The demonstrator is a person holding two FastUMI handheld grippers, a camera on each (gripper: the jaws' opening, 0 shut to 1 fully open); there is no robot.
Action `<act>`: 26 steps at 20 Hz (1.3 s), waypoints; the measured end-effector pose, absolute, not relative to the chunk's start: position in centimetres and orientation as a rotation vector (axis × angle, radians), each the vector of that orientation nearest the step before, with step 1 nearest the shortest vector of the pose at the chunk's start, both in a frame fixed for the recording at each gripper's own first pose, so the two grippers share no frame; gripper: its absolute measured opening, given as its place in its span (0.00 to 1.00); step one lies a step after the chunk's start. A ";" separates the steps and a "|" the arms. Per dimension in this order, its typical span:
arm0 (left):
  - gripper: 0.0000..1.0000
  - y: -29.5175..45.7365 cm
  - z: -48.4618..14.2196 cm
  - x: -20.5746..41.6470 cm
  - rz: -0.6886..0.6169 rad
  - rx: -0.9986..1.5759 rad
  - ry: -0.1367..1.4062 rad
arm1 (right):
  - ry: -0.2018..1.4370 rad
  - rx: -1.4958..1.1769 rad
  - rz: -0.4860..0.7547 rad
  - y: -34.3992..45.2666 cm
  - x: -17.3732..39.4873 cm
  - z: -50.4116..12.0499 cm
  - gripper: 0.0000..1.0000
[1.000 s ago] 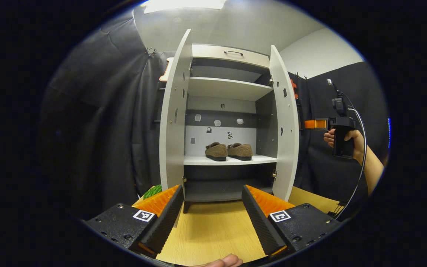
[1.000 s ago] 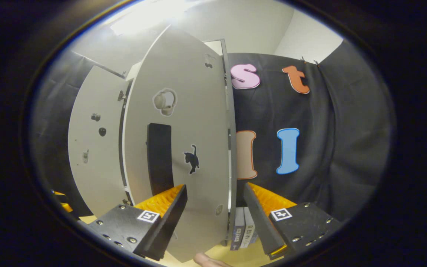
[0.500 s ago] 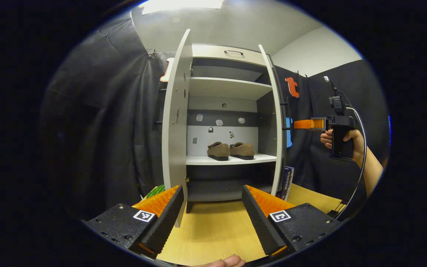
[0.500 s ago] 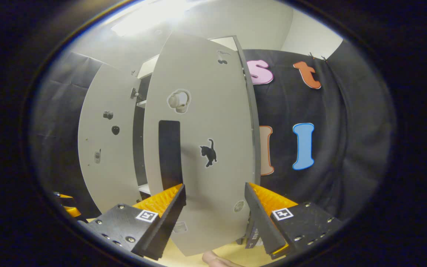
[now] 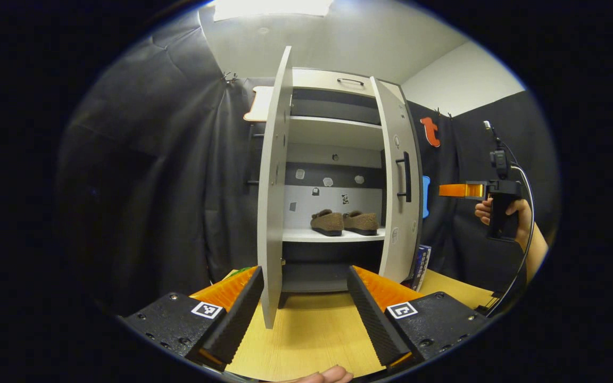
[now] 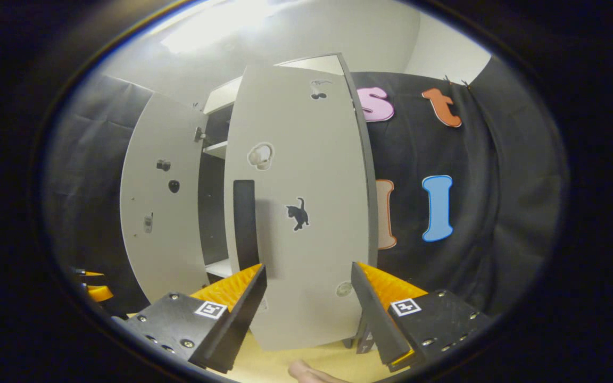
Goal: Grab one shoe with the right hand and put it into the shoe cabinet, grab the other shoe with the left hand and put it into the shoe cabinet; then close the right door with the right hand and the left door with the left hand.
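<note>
In the left gripper view, the shoe cabinet (image 5: 333, 181) is seen at centre frame, upright on the wooden table (image 5: 306, 335). A pair of brown shoes (image 5: 345, 222) is set side by side on the middle shelf. The left door (image 5: 274, 197) stands edge-on, just above and between the spread fingers of the left gripper (image 5: 304, 306), which hold nothing. The right door (image 5: 399, 186) is partly swung inward; the right gripper (image 5: 458, 190) is seen right of it, apart.

In the right gripper view, the right door (image 6: 306, 213), long axis vertical, lies straight ahead of the wide, empty fingers of the right gripper (image 6: 309, 306); contact cannot be told. A cat sticker (image 6: 298, 214) is seen; no writing is legible.
</note>
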State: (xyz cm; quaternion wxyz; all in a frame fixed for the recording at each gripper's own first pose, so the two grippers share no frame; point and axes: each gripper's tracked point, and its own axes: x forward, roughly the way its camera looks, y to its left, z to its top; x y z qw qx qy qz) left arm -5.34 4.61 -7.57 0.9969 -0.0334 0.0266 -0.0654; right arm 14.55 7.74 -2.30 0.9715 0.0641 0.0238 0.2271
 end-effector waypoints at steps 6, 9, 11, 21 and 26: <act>0.96 8.4 -7.7 -4.6 -0.090 -0.077 0.069 | 0.038 0.131 0.462 7.0 11.7 -3.1 0.96; 0.96 10.8 -6.6 -3.4 -0.063 -0.093 0.062 | 0.056 0.155 0.470 7.1 9.8 -3.5 0.94; 0.96 12.8 -5.5 -2.1 -0.043 -0.092 0.041 | 0.067 0.160 0.481 7.6 8.4 -3.3 0.96; 0.96 23.0 -2.6 7.3 -0.041 -0.138 0.013 | 0.010 0.118 0.385 6.1 0.2 -3.1 0.96; 0.96 24.6 -0.7 11.4 -0.094 -0.187 0.023 | 0.013 0.067 0.382 5.5 -3.4 -4.7 0.96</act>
